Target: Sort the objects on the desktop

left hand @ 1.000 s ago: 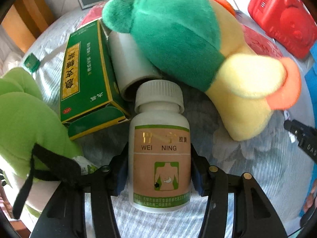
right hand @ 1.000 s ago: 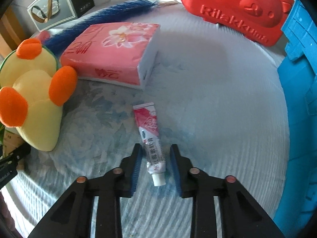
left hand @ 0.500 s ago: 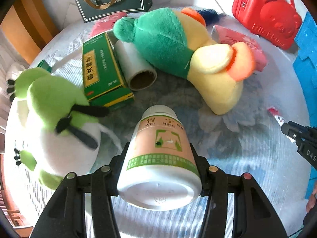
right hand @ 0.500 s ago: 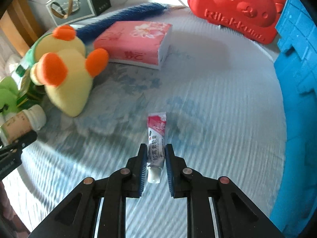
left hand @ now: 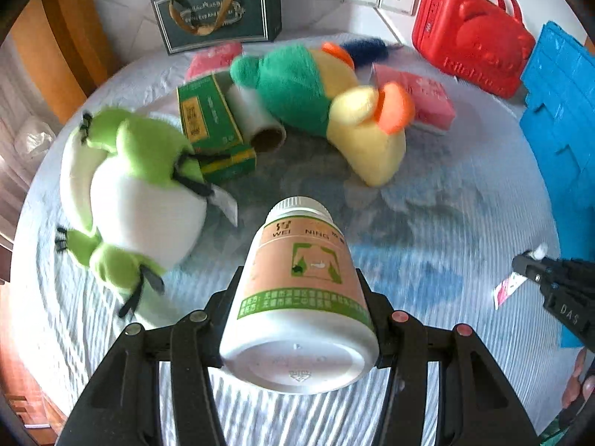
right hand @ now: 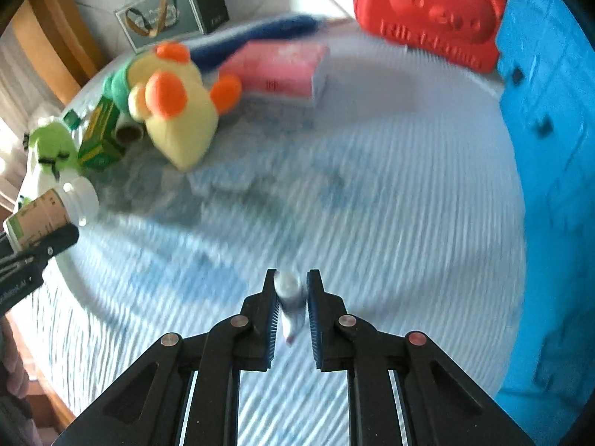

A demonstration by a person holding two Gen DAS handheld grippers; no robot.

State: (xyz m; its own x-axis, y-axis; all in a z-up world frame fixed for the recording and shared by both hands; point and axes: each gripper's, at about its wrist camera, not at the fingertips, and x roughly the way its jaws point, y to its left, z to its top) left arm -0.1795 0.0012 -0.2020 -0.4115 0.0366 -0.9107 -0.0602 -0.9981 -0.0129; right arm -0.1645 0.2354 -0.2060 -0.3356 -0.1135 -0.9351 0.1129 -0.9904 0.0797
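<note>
Above the cloth-covered worktop (left hand: 427,200), the left hand-held gripper (left hand: 299,308) clamps a pill bottle (left hand: 301,290), raised and tilted with its cap pointing away (base toward the camera). The right hand-held gripper (right hand: 291,297) pinches an ointment tube (right hand: 289,297) off the surface, cap forward. A duck plush (left hand: 334,111), frog plush (left hand: 126,189) and green box (left hand: 212,126) lie beyond.

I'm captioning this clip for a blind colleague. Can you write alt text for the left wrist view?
The left gripper clamps a white pill bottle, lifted above the pale patterned tablecloth. Beyond it lie a green frog plush, a green box and a duck plush.
</note>
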